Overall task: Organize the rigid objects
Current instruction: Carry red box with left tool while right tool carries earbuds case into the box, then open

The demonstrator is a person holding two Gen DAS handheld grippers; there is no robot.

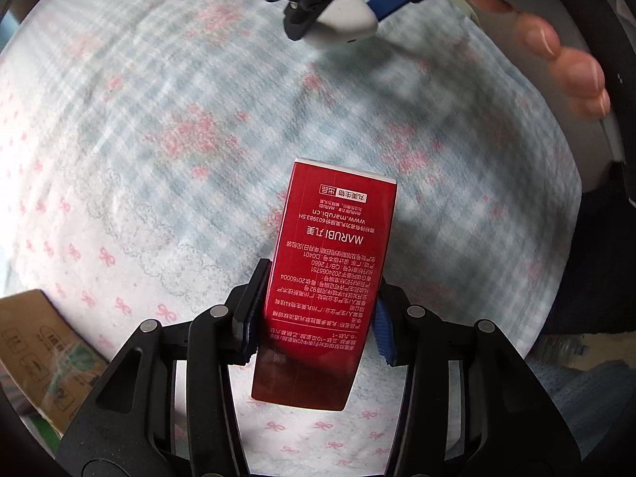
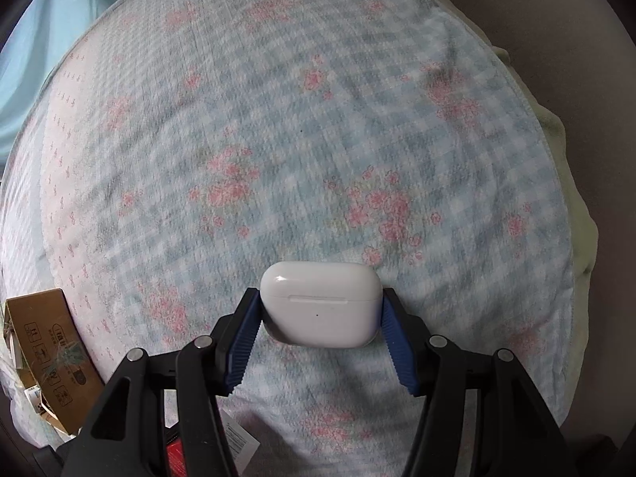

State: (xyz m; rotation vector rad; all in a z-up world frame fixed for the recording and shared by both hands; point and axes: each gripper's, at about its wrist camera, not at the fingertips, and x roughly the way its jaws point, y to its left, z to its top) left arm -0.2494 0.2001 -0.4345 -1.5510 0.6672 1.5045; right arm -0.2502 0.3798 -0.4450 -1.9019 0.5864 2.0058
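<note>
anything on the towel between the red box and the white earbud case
Nothing: in the left wrist view only bare checked towel lies between the red box and the earbud case.

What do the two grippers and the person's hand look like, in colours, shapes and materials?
Both the left gripper and the right gripper are matte black plastic linkages with round silver pivot pins. Their fingers carry ribbed blue pads. The bare hand wraps a grey handle; no sleeve, cable or marking shows.
</note>
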